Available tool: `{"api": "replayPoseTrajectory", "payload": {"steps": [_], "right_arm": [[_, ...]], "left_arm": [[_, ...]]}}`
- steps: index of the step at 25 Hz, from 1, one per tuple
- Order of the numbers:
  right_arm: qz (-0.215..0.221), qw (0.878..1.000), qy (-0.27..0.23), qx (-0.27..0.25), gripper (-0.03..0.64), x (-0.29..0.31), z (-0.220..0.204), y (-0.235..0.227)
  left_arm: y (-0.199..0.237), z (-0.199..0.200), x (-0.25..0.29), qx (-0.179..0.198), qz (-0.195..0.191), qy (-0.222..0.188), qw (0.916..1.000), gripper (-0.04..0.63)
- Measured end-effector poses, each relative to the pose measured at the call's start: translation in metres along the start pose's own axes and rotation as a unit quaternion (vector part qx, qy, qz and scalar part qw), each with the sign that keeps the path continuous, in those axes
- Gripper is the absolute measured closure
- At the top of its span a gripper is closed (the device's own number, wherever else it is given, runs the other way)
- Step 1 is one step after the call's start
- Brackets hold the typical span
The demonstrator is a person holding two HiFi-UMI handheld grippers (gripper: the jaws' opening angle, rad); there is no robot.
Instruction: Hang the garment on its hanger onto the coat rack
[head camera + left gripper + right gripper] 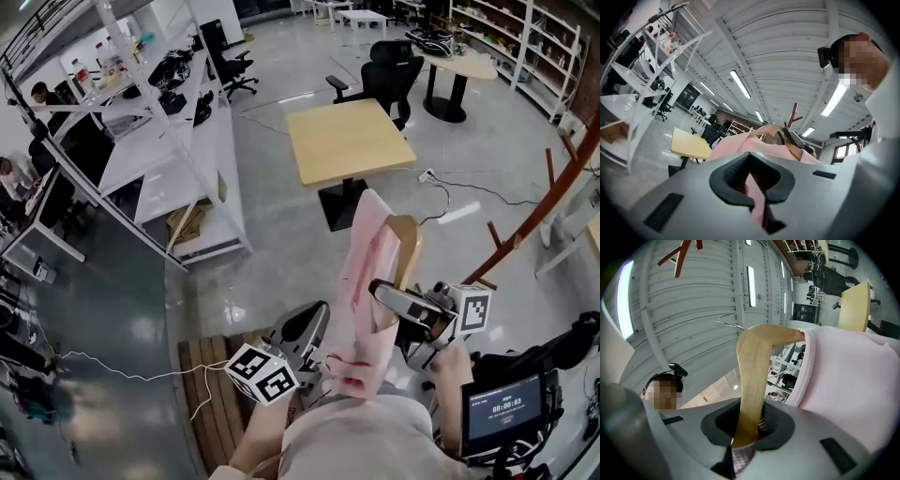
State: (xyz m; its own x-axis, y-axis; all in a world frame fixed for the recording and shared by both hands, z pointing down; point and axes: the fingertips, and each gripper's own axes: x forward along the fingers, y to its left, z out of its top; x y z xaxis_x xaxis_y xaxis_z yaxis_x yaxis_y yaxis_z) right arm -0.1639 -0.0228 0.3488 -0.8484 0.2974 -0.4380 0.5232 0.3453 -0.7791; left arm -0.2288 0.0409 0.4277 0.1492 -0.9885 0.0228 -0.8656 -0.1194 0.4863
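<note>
Right gripper (389, 298) clamps the wooden hanger (407, 246), left gripper (319, 330) pinches the pink garment (366, 262); coat rack (548, 202) rises at frame right, nearer the right gripper

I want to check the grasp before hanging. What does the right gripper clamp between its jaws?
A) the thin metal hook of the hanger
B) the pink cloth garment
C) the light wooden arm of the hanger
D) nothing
C: the right gripper view shows the right gripper shut on the light wooden hanger arm, with the pink garment beside it.
</note>
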Motion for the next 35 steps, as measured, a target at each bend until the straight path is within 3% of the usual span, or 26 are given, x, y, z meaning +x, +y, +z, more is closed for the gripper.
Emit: {"api": "replayPoseTrajectory", "payload": {"steps": [8, 16, 20, 26, 35], "right_arm": [[0.016, 1.0, 0.003, -0.011, 0.554, 0.012, 0.034, -0.001], [0.033, 0.998, 0.006, -0.047, 0.552, 0.005, 0.085, 0.033], [0.04, 0.998, -0.002, -0.056, 0.552, -0.01, 0.124, 0.06], [0.043, 0.995, -0.024, -0.084, 0.552, -0.018, 0.157, 0.081], [0.025, 0.991, -0.06, -0.12, 0.552, -0.048, 0.193, 0.094]], "left_arm": [[-0.001, 0.023, 0.038, 0.005, -0.02, -0.012, 0.9997, 0.6], [-0.04, 0.059, 0.096, 0.056, -0.057, -0.02, 0.9966, 0.6], [-0.08, 0.078, 0.136, 0.076, -0.087, -0.025, 0.993, 0.6], [-0.105, 0.097, 0.168, 0.1, -0.137, -0.028, 0.9851, 0.6], [-0.132, 0.085, 0.212, 0.111, -0.196, -0.007, 0.9743, 0.6]]}}
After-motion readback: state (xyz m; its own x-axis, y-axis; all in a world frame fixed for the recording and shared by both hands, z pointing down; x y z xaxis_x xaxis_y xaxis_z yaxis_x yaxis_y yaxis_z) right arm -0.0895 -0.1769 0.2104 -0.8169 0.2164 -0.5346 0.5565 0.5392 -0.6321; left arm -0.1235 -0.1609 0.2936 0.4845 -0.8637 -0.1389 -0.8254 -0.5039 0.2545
